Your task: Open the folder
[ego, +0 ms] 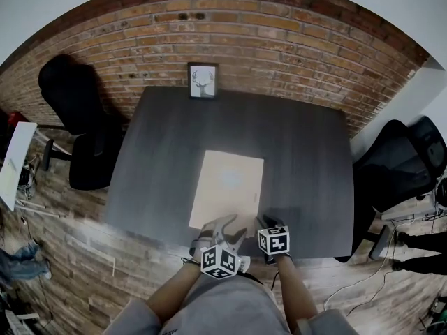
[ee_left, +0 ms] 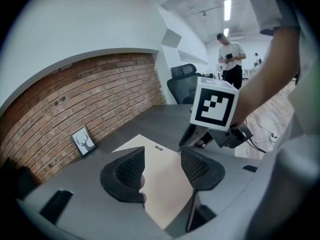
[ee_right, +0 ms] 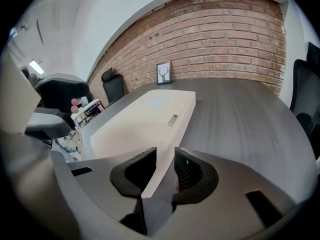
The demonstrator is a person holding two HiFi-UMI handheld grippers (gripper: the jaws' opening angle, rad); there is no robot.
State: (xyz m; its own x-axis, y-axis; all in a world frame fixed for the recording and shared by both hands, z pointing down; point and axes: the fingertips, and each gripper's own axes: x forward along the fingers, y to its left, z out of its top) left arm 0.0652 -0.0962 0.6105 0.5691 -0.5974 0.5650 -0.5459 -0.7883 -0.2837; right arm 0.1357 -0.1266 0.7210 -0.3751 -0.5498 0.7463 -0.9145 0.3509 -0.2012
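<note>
Flat beige cardboard folder (ego: 228,192) lies unopened on the dark grey desk (ego: 307,159); left tool (ee_left: 162,156) gapes wide, right tool (ee_right: 165,156) is narrowly parted, neither gripping.

Left gripper (ee_left: 162,155) jaws are held apart, nothing pinched. Tan folder (ee_left: 165,184) is seen flat on grey table (ee_left: 145,121), between and past the jaws. Right gripper (ee_left: 195,134) is seen at the folder's far edge. Frame (ee_left: 83,140) is leaned on brick wall (ee_left: 90,99). Person (ee_left: 231,59) is seen standing far back.
</note>
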